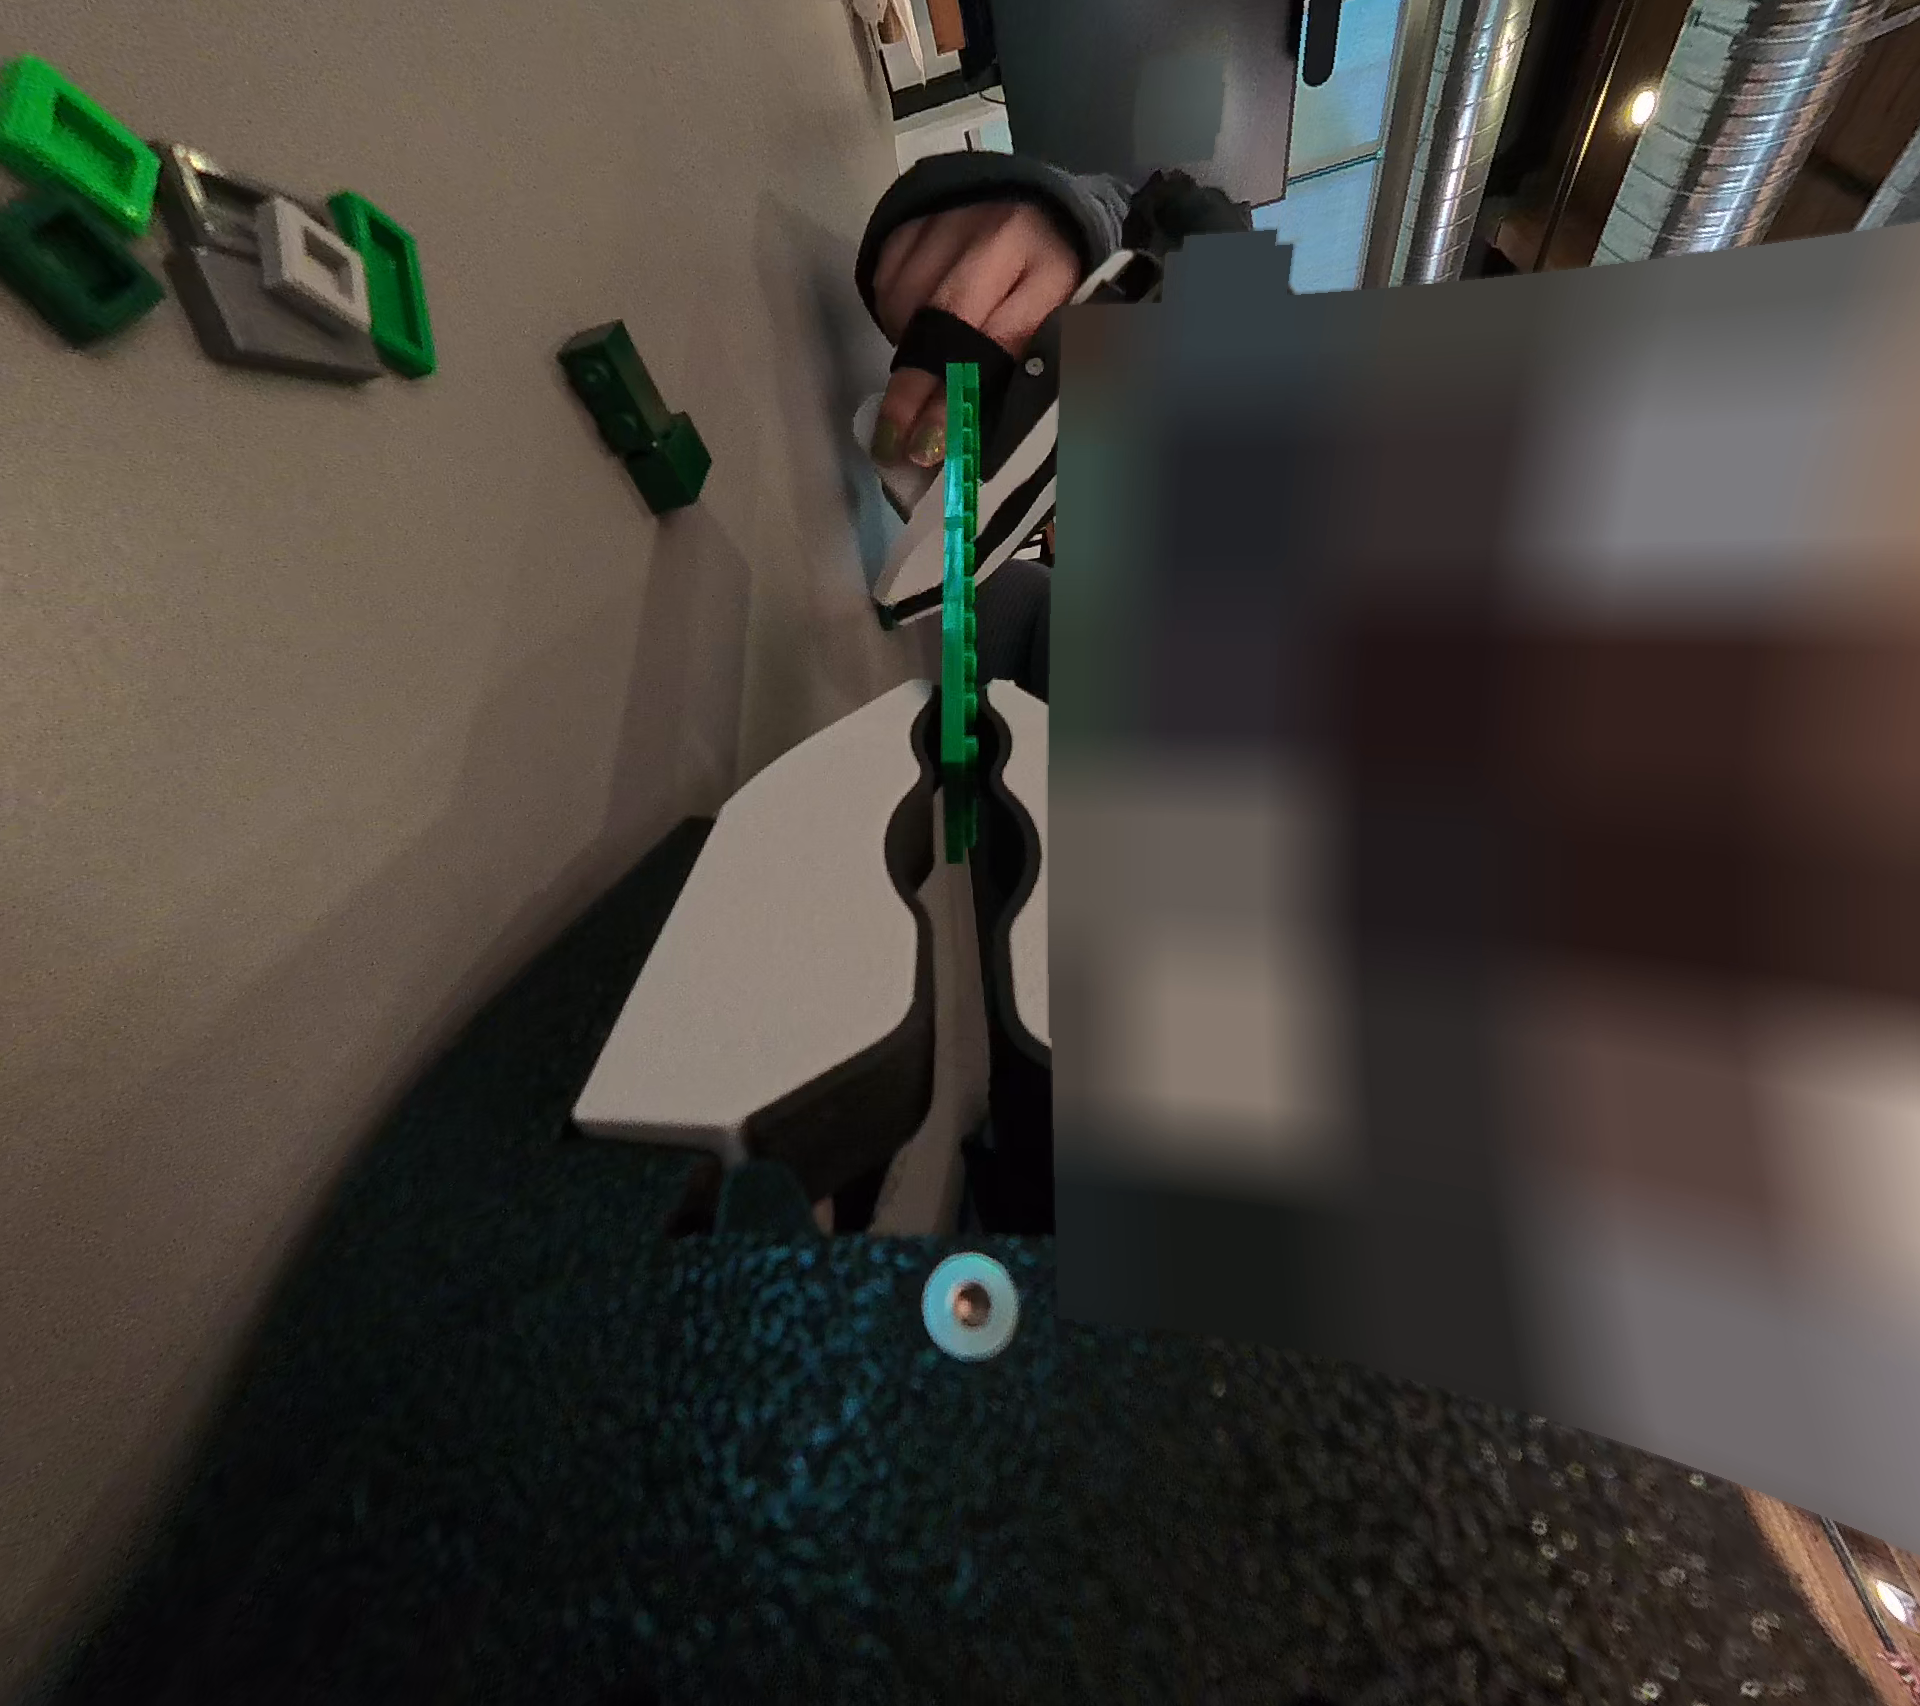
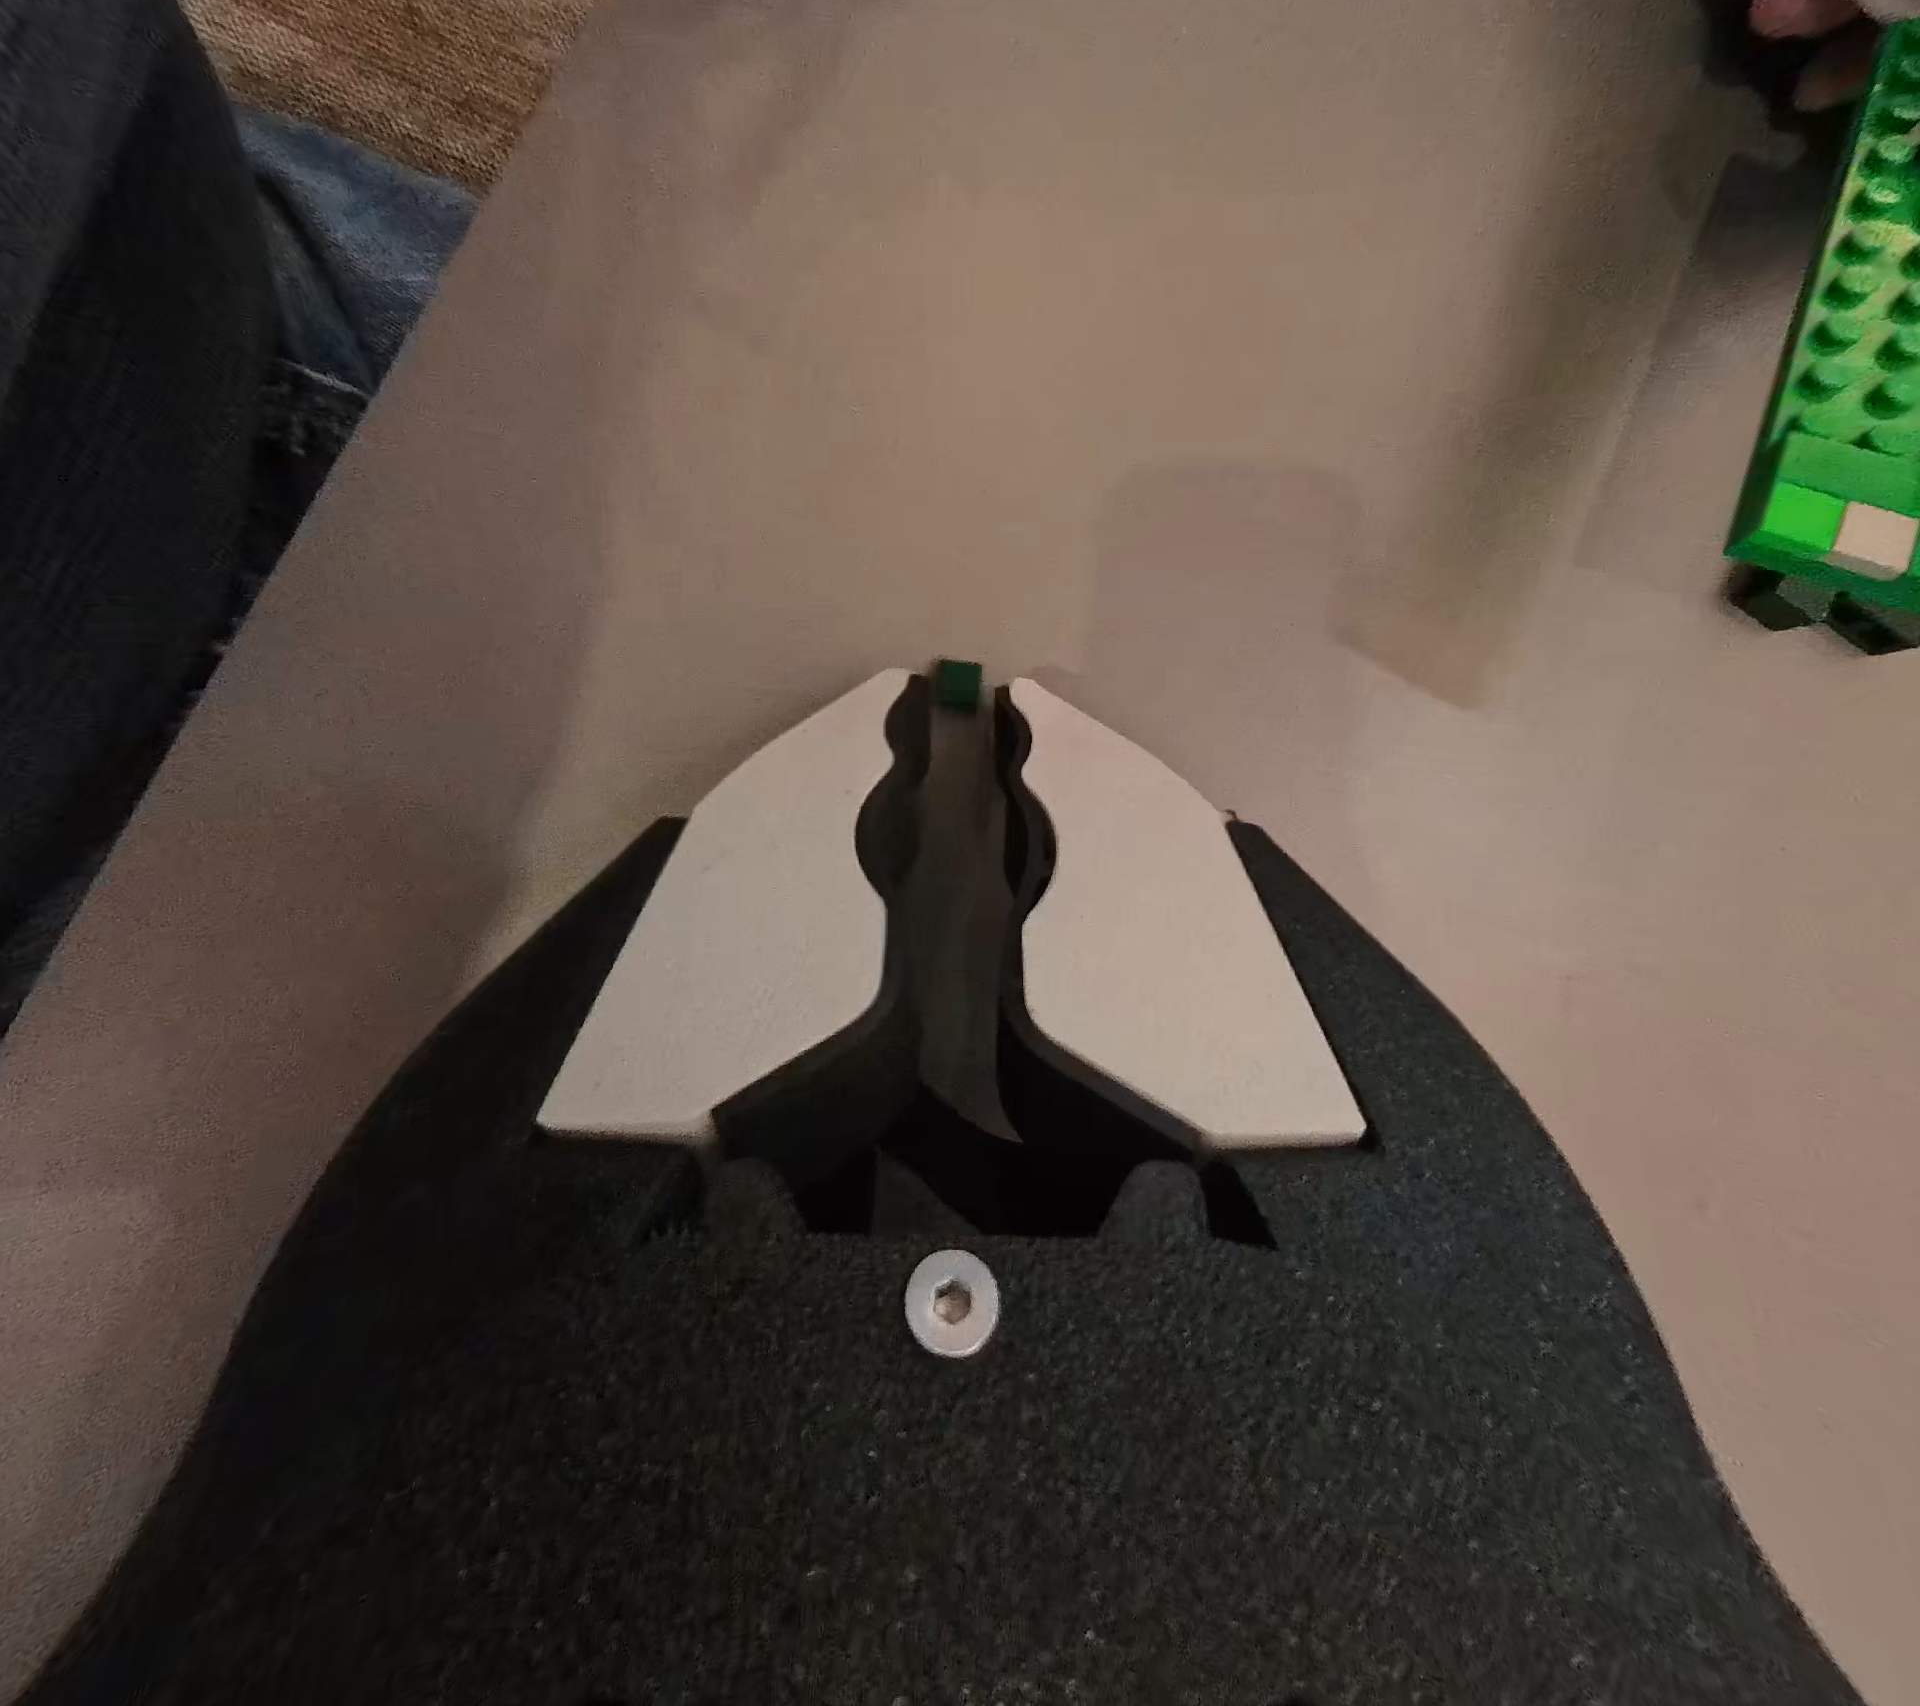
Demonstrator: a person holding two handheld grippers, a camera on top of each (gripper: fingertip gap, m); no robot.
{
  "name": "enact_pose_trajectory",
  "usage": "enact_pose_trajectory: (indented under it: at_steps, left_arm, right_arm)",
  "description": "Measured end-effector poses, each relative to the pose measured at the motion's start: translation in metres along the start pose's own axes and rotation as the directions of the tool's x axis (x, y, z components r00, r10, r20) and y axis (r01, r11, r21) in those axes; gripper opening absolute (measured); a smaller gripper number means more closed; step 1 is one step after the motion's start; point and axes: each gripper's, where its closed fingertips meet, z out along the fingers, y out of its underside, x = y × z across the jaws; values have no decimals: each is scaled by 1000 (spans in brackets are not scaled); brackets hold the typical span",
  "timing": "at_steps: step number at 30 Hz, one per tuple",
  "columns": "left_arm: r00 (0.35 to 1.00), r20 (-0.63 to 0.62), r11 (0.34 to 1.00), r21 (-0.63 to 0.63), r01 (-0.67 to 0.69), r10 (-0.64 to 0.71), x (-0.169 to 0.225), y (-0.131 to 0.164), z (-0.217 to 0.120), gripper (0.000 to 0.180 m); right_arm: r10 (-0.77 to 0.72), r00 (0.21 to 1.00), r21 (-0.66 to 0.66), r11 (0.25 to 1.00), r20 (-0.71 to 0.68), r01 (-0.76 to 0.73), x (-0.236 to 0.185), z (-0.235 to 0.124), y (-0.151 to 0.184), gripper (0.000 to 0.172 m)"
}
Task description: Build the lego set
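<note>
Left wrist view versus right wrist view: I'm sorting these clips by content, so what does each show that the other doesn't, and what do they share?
Left wrist view only: the left gripper shut on a thin green plate seen edge-on, loose green frames, a grey piece, a dark green brick, and a hand.

Right wrist view only: the right gripper with a tiny green piece at its tips, and a studded green build at the right edge.

Both: the pale tabletop.

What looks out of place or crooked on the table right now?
The loose bricks: green frames and a grey piece lie scattered askew, and a dark green brick is skewed apart. The left gripper holds a green plate edge-on.
</note>
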Motion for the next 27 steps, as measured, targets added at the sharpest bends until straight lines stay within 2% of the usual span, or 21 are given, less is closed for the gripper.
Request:
enact_pose_trajectory:
  at_steps: [8, 11, 15, 19, 21, 27]
  left_arm:
    - [1000, 21, 1000, 24, -1, 0, -2, -1, 3, 4]
    - [999, 34, 1000, 20, 2, -3, -3, 1, 10, 4]
    - [996, 92, 999, 48, -7, 2, -6, 2, 31, 4]
    - [996, 87, 999, 46, -7, 3, -7, -1, 48, 4]
    - [996, 88, 999, 32, -1, -2, -8, -1, 54, 4]
    - [997, 78, 1000, 20, -1, -1, -8, -1, 55, 4]
  right_arm:
    - [-14, 999, 4, 1000, -44, 14, 1, 1, -2, 8]
    - [-34, 990, 51, 998, -136, 41, 13, -13, -10, 7]
    - [-10, 938, 124, 991, -346, 57, 52, -49, -24, 7]
    - [18, 885, 84, 996, -465, 24, 84, -62, -19, 7]
    - [16, 881, 31, 1000, -474, -1, 91, -58, -10, 7]
    - [37, 897, -8, 999, -441, -45, 88, -50, -2, 7]
